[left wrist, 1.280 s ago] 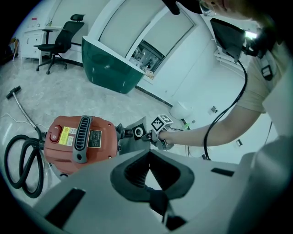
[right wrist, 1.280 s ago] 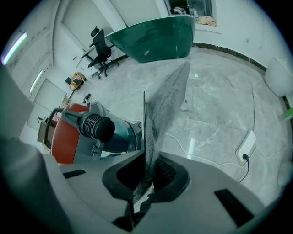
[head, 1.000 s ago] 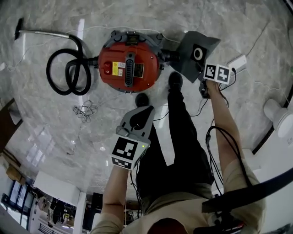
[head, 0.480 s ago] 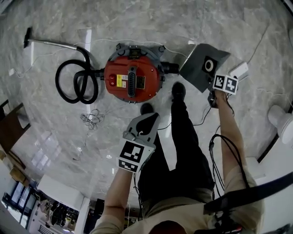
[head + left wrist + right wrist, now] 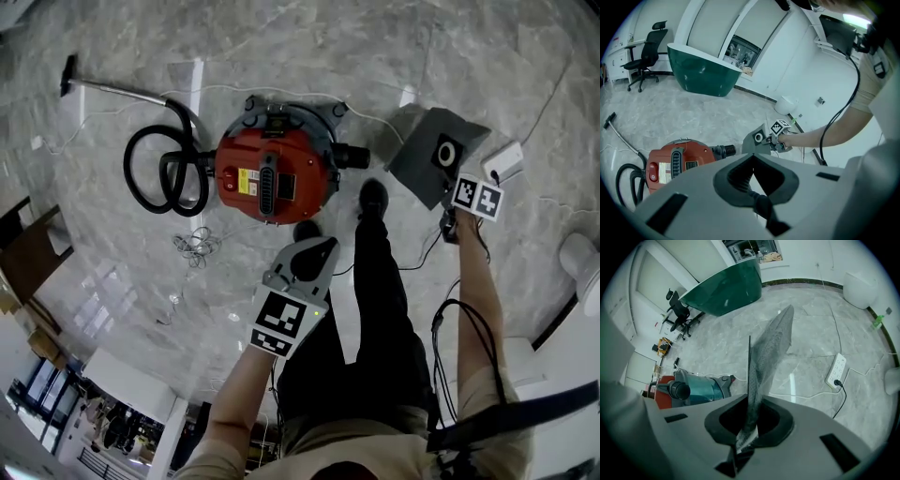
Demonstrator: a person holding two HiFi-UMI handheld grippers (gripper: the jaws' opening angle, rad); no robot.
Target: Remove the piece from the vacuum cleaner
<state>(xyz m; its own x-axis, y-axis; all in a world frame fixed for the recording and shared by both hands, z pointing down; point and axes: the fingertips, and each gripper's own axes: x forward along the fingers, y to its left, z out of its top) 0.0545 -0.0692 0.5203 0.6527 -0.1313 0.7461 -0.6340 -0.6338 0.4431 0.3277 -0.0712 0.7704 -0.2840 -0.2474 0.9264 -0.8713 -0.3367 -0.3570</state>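
The red canister vacuum cleaner (image 5: 272,173) lies on the marble floor, its black inlet port (image 5: 352,155) facing right. A grey dust bag (image 5: 433,155) with a round white collar hangs clear of that port, to its right. My right gripper (image 5: 447,211) is shut on the bag's lower edge. In the right gripper view the speckled bag (image 5: 771,348) rises out of the pinched right gripper (image 5: 751,420). My left gripper (image 5: 319,246) hovers below the vacuum, near a shoe, shut and holding nothing. From the left gripper (image 5: 752,161) I see the vacuum (image 5: 675,161) and the bag (image 5: 757,140).
A coiled black hose (image 5: 169,173) and a metal wand (image 5: 112,91) lie left of the vacuum. A white power strip (image 5: 506,161) with a cable sits right of the bag. The person's shoes (image 5: 373,197) stand beside the vacuum. A loose cord tangle (image 5: 195,246) lies lower left.
The right gripper has carried the dust bag to the right, so a gap has opened between it and the vacuum's port. The left gripper has drifted slightly right.
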